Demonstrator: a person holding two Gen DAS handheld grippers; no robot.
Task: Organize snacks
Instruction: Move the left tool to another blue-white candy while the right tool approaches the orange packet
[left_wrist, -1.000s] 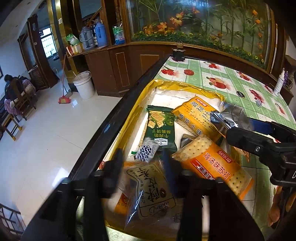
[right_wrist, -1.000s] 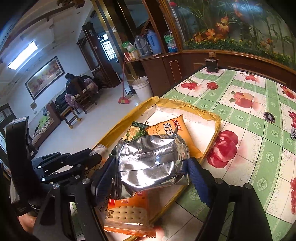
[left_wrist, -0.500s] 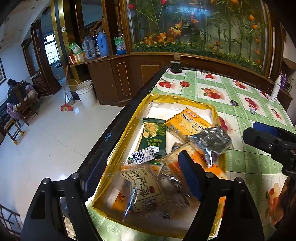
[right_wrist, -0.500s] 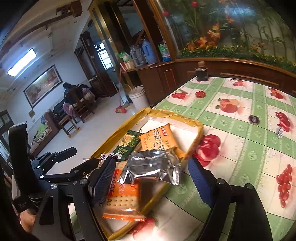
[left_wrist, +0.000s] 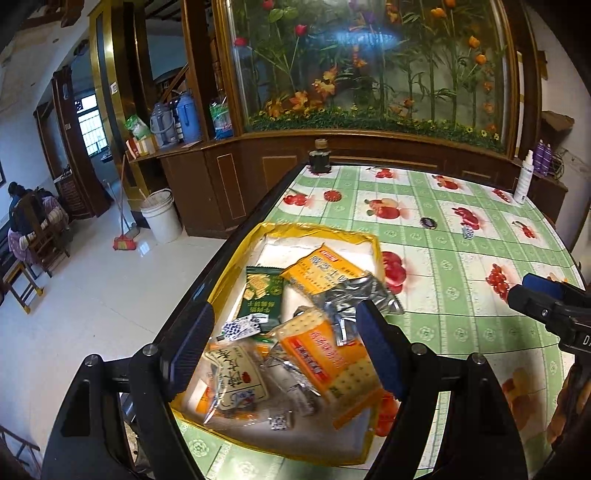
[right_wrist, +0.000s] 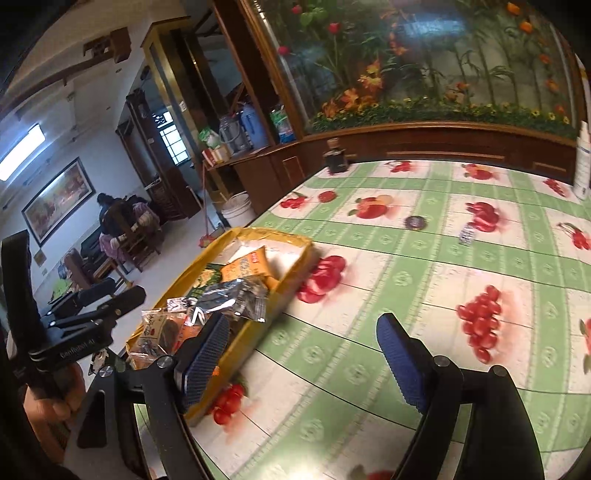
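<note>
A yellow tray (left_wrist: 317, 229) on the fruit-print tablecloth holds several snack packets: a green one (left_wrist: 263, 295), an orange one (left_wrist: 325, 271), a silver foil packet (left_wrist: 356, 297), an orange cracker pack (left_wrist: 332, 363) and a clear packet with black characters (left_wrist: 236, 380). My left gripper (left_wrist: 284, 350) hangs open above the tray's near end, holding nothing. My right gripper (right_wrist: 303, 362) is open over bare tablecloth to the right of the tray (right_wrist: 273, 236), with nothing between its fingers. The silver foil packet (right_wrist: 229, 299) lies on top of the pile.
A dark bottle (left_wrist: 319, 160) stands at the table's far edge and a white spray bottle (left_wrist: 524, 177) at the far right. A small round item (left_wrist: 428, 222) and a wrapped sweet (left_wrist: 468, 232) lie mid-table. The table's left edge drops to the floor beside the tray.
The right gripper let the silver foil packet drop into the tray and drew back to the right. The left gripper opened off the clear packet and rose away from the pile.
</note>
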